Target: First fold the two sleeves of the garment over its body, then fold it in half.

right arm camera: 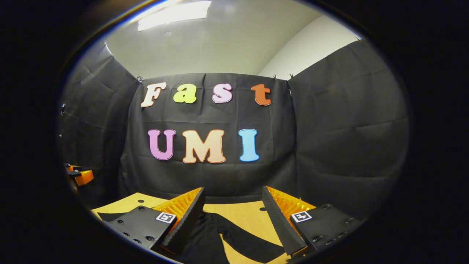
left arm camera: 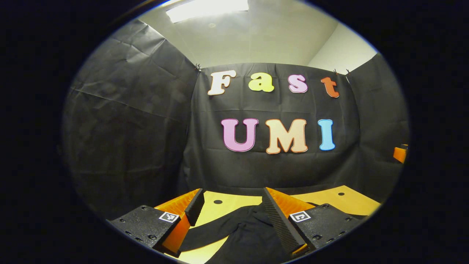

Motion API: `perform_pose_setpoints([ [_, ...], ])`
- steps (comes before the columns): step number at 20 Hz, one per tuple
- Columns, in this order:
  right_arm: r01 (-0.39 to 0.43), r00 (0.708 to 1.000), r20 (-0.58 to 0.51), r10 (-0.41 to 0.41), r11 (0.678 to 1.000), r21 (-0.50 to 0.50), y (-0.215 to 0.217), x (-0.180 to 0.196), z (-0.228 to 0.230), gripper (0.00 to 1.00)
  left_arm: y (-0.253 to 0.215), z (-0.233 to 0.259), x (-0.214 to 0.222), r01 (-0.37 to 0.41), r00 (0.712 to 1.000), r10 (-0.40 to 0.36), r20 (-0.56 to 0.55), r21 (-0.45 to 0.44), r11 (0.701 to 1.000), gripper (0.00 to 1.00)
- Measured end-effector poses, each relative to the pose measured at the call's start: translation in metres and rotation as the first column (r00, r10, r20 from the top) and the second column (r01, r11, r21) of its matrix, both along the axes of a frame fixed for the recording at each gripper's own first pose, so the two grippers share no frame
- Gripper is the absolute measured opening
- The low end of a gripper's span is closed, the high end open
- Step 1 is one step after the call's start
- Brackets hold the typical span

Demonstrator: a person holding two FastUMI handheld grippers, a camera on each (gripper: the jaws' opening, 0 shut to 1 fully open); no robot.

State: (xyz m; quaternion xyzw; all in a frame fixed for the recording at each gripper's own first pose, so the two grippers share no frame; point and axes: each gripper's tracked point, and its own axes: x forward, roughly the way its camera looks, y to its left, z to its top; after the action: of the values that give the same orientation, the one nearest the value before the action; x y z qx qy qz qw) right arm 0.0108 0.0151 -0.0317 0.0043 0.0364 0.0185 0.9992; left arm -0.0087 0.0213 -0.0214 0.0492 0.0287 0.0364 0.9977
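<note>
In the left gripper view, the left gripper (left arm camera: 232,209) is held above a yellow table (left arm camera: 344,200), with its two fingers spread wide apart and nothing gripped between them. A black garment (left arm camera: 249,231) is seen lying on the table below and between the fingers. One sleeve (left arm camera: 209,233) is extended from the body of the garment toward the left of that view, across the bare table top. A small orange part of the right gripper (left arm camera: 400,154) is visible at the far right edge of the same view, well apart from the left gripper.

In the right gripper view, the right gripper (right arm camera: 232,209) is likewise held above the table (right arm camera: 124,203), its fingers released and parted, with nothing clamped. The garment (right arm camera: 205,238) is seen below the fingers, and its other sleeve (right arm camera: 253,244) is extended toward the lower right of that view, flat on the table. An orange part of the left gripper (right arm camera: 82,176) is seen at the left edge, well apart.

Neither sleeve is folded over the body. It cannot be told from either view whether the fingers touch the cloth.
</note>
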Motion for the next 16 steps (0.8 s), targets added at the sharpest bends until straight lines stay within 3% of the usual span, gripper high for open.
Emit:
perform_pose_setpoints([
  [6, -0.021, 1.0, -0.021, 0.021, 0.999, -0.047, 0.002, 0.004, -0.015, 1.0, 0.004, 0.0, 0.0, -0.058, 0.998, 0.058, 0.009, 0.006, 0.998, 0.93],
  [16, 0.036, 0.997, -0.061, -0.044, 0.992, -0.124, -0.048, 0.036, -0.067, 0.99, 0.014, -0.004, 0.006, -0.179, 0.984, 0.179, 0.022, 0.048, 0.983, 0.93],
])
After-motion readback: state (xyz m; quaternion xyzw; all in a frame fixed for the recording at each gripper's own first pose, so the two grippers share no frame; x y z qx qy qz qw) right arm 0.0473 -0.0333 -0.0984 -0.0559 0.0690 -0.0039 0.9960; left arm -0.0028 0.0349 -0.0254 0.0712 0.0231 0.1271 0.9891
